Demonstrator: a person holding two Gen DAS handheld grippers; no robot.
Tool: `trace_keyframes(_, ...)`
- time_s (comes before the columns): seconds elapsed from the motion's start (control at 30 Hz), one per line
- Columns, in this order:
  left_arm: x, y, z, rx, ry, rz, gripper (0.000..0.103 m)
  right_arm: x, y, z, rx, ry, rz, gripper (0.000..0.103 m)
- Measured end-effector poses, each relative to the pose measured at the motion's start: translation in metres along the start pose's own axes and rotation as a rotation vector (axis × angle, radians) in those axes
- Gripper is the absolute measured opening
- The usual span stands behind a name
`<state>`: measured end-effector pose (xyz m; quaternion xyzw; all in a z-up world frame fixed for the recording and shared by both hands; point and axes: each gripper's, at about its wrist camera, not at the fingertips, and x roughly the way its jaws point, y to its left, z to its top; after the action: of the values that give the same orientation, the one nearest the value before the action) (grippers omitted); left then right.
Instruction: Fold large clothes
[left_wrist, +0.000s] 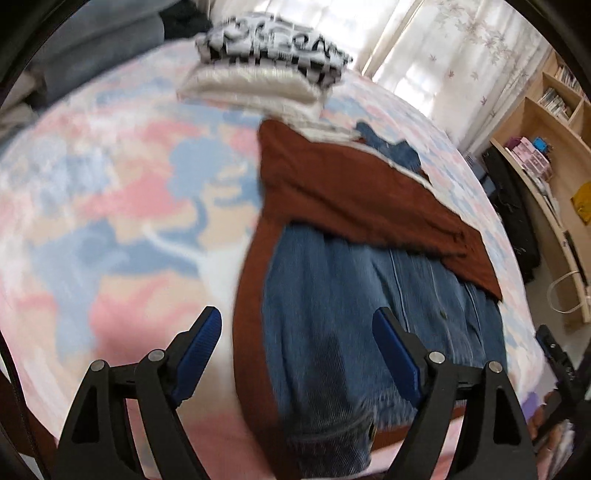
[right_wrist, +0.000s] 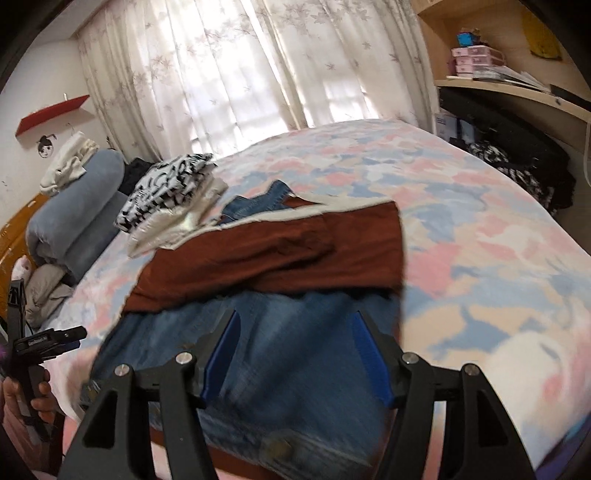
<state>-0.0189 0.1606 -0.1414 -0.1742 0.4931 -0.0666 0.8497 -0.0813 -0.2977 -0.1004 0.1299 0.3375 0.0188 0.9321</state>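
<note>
A blue denim jacket with a rust-brown lining lies flat on the bed, its far part folded back so the lining faces up. My left gripper hovers open over the jacket's near left edge, with nothing between its pads. In the right wrist view the same denim and brown flap lie below my right gripper, which is also open and holds nothing. The right gripper shows at the left wrist view's right edge. The left gripper, held in a hand, shows at the right wrist view's left edge.
A pastel pink and blue blanket covers the bed. A stack of folded clothes, black-and-white on cream, sits behind the jacket. A rolled blue-grey duvet lies at the headboard. Curtains and wooden shelves stand beyond the bed.
</note>
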Motion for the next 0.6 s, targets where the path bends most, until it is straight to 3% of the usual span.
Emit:
trace_keyframes(0.2, 0.017, 0.007, -0.022, -0.025, 0.077, -0.084, 0.082, -0.01, -0.04, -0.028, 0.079, 0.09, -0.03, 0.063)
trace_keyframes(0.3, 0.023, 0.009, -0.029, -0.034, 0.073, -0.095, 0.082, -0.007, -0.051, -0.042, 0.096, 0.138, -0.024, 0.063)
trace_keyframes(0.47, 0.03, 0.009, -0.033, -0.021, 0.066, -0.099, 0.086, 0.015, -0.061, -0.062, 0.164, 0.226, 0.055, 0.063)
trace_keyframes(0.6, 0.034, 0.005, -0.035, 0.009, 0.057, -0.102, 0.091, 0.028, -0.06, -0.064, 0.195, 0.227, 0.121, 0.063)
